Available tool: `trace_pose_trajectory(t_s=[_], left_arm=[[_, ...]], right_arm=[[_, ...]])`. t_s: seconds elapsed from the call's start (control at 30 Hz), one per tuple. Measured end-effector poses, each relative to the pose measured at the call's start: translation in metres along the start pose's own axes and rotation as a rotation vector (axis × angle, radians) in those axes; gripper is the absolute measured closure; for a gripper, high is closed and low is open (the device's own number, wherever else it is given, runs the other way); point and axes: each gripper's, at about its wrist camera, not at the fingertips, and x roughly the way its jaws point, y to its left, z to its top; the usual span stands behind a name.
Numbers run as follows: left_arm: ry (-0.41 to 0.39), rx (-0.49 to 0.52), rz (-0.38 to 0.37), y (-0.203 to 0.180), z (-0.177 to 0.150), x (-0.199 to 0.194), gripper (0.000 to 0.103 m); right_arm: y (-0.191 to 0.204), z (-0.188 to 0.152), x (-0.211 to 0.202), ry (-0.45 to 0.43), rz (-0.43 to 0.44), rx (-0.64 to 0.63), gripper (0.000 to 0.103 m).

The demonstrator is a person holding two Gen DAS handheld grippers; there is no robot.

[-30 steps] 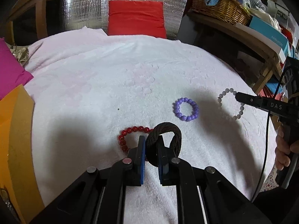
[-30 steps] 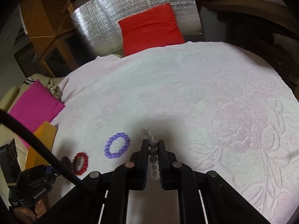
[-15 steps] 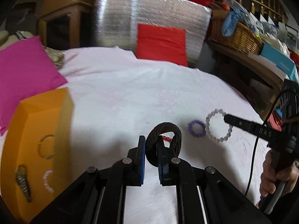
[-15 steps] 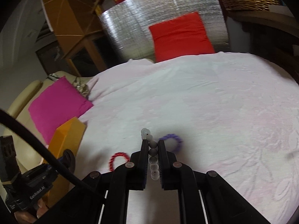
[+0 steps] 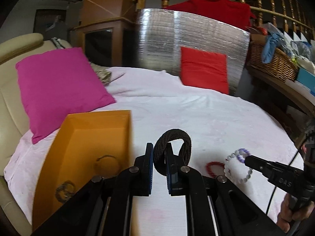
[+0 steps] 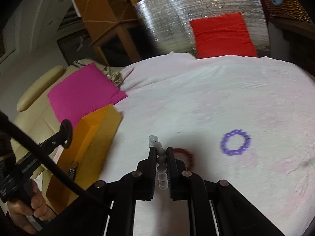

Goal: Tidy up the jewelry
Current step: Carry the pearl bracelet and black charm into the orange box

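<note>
1. My left gripper (image 5: 159,153) is clamped tight on a dark braided band (image 5: 173,147); its loop stands up above the jaws.
2. My right gripper (image 6: 159,157) is pinched shut on a pale grey bead bracelet (image 6: 161,161); the beads run in a line between the pads and poke out past the tips. In the left wrist view it hangs as a loop (image 5: 238,167) from the right claw's tip.
3. Orange box (image 5: 86,149) sits open on the left side of the bed, just left of my left claw. Inside: a thin ring-shaped piece (image 5: 107,162) and a darker item (image 5: 66,190), both blurry.
4. Red bead bracelet (image 6: 187,155) lies on the white bedspread (image 6: 196,102) just beyond the right claw; purple bead bracelet (image 6: 235,142) is further right, apart from it.
5. Room: pink cushion (image 5: 59,90) far left, red cushion (image 5: 204,70) against a silver foil panel (image 5: 177,45) at the far end, wicker basket (image 5: 275,63) on a shelf at right.
</note>
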Motion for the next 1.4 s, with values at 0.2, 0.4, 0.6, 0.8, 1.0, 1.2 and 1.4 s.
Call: trace_pose_trajectory(t_s=[0.2, 0.4, 0.6, 0.8, 1.0, 1.2, 1.4], left_arm=[[0.024, -0.050, 0.052, 0.039, -0.001, 0.004, 0.092], [0.031, -0.082, 0.128, 0.072, -0.002, 0.007, 0.092], [0.035, -0.091, 0.196, 0.094, -0.002, 0.013, 0.092], [0.048, -0.097, 0.252, 0.108, -0.001, 0.020, 0.092], [0.067, -0.112, 0.308, 0.123, 0.000, 0.029, 0.092], [0.094, -0.118, 0.366, 0.137, 0.000, 0.041, 0.092], [0.130, -0.124, 0.410, 0.149, 0.002, 0.057, 0.092]], right_arm=[[0.047, 0.005, 0.017, 0.009, 0.045, -0.041, 0.092], [0.092, 0.013, 0.034, 0.021, 0.085, -0.102, 0.092], [0.129, 0.024, 0.049, 0.024, 0.119, -0.150, 0.092], [0.156, 0.033, 0.061, 0.025, 0.134, -0.189, 0.092], [0.174, 0.038, 0.079, 0.045, 0.149, -0.210, 0.092], [0.187, 0.043, 0.105, 0.072, 0.146, -0.224, 0.092], [0.192, 0.048, 0.135, 0.104, 0.121, -0.238, 0.092]])
